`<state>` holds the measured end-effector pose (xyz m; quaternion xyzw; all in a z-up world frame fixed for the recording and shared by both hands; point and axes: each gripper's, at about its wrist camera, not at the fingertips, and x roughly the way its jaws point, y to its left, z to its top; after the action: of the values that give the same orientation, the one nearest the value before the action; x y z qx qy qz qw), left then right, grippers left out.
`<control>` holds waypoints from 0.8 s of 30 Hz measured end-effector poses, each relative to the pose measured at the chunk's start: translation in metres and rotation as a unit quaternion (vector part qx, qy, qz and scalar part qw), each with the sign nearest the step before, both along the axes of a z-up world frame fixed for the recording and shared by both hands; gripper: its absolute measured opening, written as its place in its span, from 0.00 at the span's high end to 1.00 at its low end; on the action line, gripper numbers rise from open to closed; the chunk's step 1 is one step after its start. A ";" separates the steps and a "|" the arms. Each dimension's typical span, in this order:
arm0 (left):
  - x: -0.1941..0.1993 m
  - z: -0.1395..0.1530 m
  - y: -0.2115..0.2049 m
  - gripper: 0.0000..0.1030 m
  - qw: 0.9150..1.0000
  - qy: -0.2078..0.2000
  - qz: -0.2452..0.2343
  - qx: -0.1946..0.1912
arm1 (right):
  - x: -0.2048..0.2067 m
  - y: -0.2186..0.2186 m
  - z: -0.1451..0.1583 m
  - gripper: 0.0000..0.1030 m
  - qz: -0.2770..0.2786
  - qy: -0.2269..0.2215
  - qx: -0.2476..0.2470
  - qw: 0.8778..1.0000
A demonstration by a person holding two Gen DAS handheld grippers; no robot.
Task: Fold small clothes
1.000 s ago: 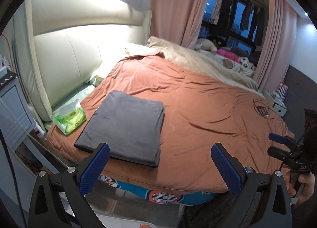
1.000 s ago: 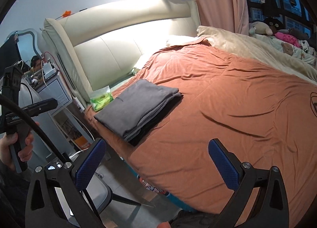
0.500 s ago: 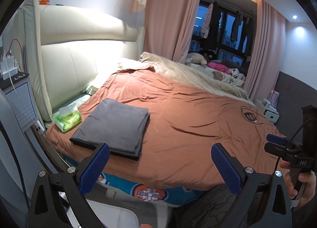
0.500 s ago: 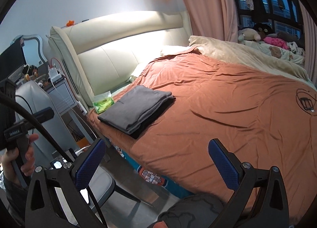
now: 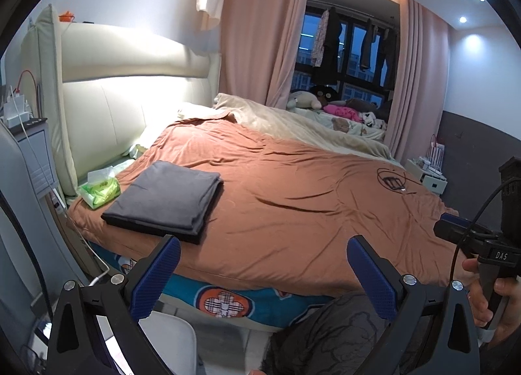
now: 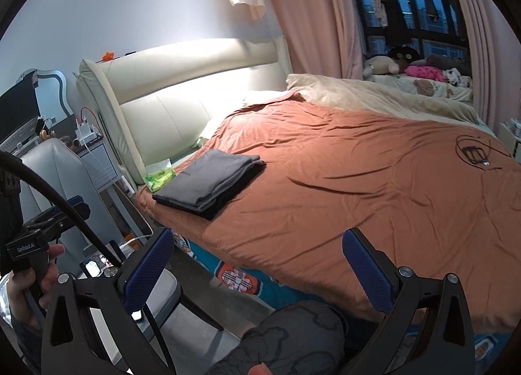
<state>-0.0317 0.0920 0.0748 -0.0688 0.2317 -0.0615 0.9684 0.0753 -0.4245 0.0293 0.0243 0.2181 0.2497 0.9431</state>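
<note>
Since a second ago I have drawn both tools back from the bed: the folded clothes look smaller and farther off in both wrist views, and more of the ceiling and window has come into sight.

My left gripper (image 5: 262, 272), black-framed with blue ribbed pads, has its jaws spread wide with nothing between them. My right gripper (image 6: 259, 264) stands equally wide apart and empty. In the left wrist view my right hand (image 5: 485, 293) wraps the other tool's handle at the right edge; in the right wrist view my left hand (image 6: 35, 280) grips its handle at the lower left.

Below the jaws the teal patterned sheet (image 5: 224, 300) shows under the edge of the rust-orange bedspread (image 5: 309, 199). The flat, folded stack of dark grey clothes (image 5: 166, 200) lies on that bedspread at its near left corner, well apart from both tools. Just beside it, toward the headboard, sits a green soft pack of tissues (image 5: 100, 189). Farther right a coiled black cable (image 5: 392, 179) rests on the spread. Behind rise the cream padded headboard (image 5: 107, 104), pink curtains (image 5: 260, 42) and the dark window (image 5: 351, 55).
</note>
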 end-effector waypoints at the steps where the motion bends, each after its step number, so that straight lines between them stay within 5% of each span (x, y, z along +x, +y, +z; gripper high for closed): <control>1: -0.003 -0.001 -0.004 0.00 1.000 -0.001 -0.001 0.002 | -0.005 -0.002 -0.002 0.00 -0.004 0.002 -0.001 1.000; 24: -0.029 -0.043 -0.045 0.00 0.999 0.027 0.003 0.026 | -0.042 -0.031 -0.022 0.00 -0.040 0.009 -0.021 0.999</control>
<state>-0.0611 0.0467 0.0323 -0.0464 0.2586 -0.0509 0.9635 0.0336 -0.4557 0.0071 0.0150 0.2305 0.2069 0.9507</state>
